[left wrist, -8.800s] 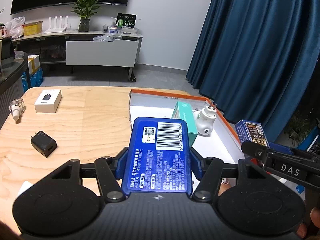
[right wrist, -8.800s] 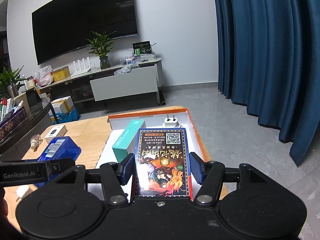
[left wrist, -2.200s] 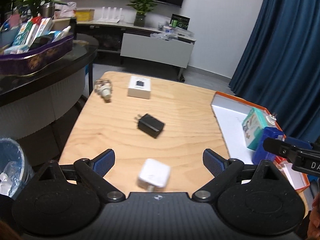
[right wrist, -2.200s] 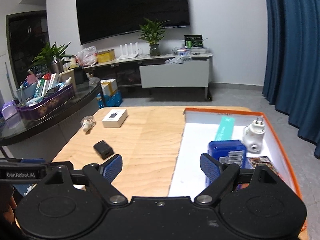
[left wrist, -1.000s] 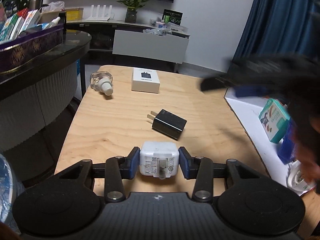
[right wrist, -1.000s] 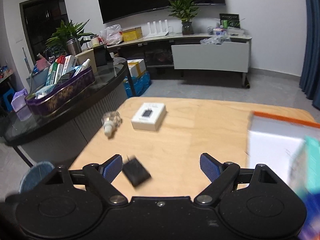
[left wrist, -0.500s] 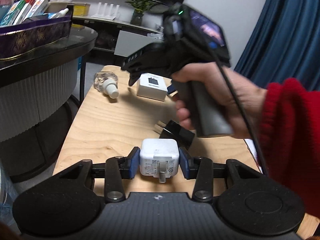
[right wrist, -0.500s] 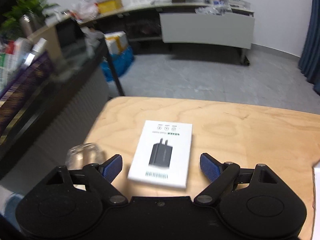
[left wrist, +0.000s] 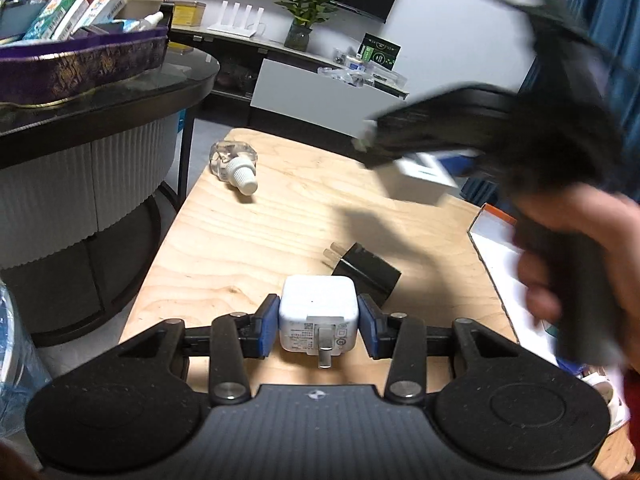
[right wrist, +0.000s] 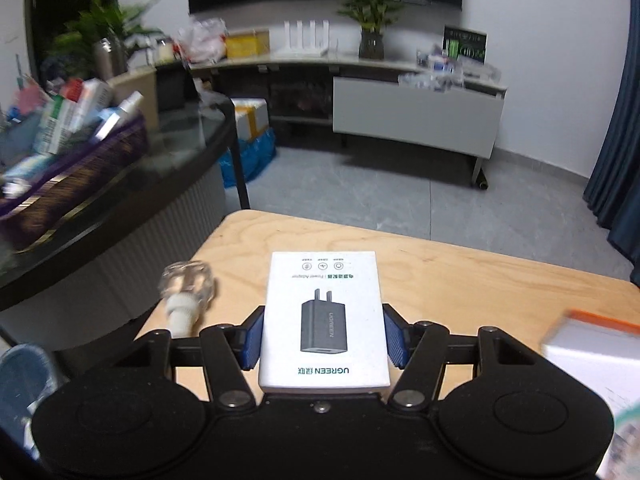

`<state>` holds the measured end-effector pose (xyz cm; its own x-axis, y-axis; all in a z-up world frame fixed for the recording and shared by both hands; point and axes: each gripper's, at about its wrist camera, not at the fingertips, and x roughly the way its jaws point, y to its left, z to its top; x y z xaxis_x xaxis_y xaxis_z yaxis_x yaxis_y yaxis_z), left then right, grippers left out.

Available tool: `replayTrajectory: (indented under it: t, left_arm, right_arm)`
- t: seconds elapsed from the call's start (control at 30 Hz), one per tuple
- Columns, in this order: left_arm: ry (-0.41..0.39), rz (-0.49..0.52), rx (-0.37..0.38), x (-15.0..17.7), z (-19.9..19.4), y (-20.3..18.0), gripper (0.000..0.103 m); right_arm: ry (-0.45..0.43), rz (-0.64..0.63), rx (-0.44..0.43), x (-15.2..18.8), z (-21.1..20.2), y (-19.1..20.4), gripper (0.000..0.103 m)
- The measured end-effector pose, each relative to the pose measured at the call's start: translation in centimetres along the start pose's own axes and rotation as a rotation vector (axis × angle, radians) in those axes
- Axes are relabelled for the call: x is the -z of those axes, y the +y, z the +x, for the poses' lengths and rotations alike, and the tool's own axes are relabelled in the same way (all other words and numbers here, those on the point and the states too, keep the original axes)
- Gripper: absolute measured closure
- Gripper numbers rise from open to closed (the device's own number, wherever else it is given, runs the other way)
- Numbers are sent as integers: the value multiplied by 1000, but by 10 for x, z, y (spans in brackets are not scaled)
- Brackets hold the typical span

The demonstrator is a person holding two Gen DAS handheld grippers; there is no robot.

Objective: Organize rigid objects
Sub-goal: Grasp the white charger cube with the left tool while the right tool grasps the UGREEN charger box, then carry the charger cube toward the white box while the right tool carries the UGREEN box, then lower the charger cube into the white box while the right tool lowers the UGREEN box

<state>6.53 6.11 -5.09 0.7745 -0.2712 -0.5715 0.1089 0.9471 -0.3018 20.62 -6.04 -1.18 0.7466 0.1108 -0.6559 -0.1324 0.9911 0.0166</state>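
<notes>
The left gripper [left wrist: 318, 322] is clamped on a white charger [left wrist: 318, 312], plug prongs facing back toward the camera, held just above the tabletop [left wrist: 256, 240]. Just ahead and to its right a black charger [left wrist: 366, 270] lies loose, and further ahead to the left a small clear bottle [left wrist: 234, 164] lies on its side.

The right gripper [right wrist: 324, 338] has just been closing its jaws around a white adapter box [right wrist: 324, 320], and the blue pads now sit against the box's long sides. The box looks slightly raised off the tabletop, though that is hard to be sure of.

To do this step well, I judge that both items should go to the orange-edged tray [right wrist: 592, 334] at the right gripper's right. Keep the box level so it does not pivot between the pads, carry the two grippers apart so they do not collide, and lower each item onto a free patch before letting go.
</notes>
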Motion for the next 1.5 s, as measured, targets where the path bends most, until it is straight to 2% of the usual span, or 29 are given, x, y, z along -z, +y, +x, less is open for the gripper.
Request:
replayTrajectory:
  t: [0.13,0.3,0.5,0.73,1.13,1.5]
  left_arm:
    - [-21,21,-2,-2,-16,-13,61]
    - [-41,30,22,-4,-36,-33,61]
    - [-91,99,53,-2,-64,-73,61]
    - [-128,201,106,7,-76,-129,61]
    - [-136,291,205,8,-64,-197,61]
    - [-129,317,202,8,-45,-203,61]
  right_arm:
    - [-55,11,-10,24,-63,-15,33]
    - [-126,22,22,62,-132,-31,33]
    - [-184,43,90,102,-190,-54,33]
    - [-259,94,182,136,-244,-92,33]
    - [-337,271,329,171,-291,-171,33]
    - [-328,315,311,179,-276,-190,33]
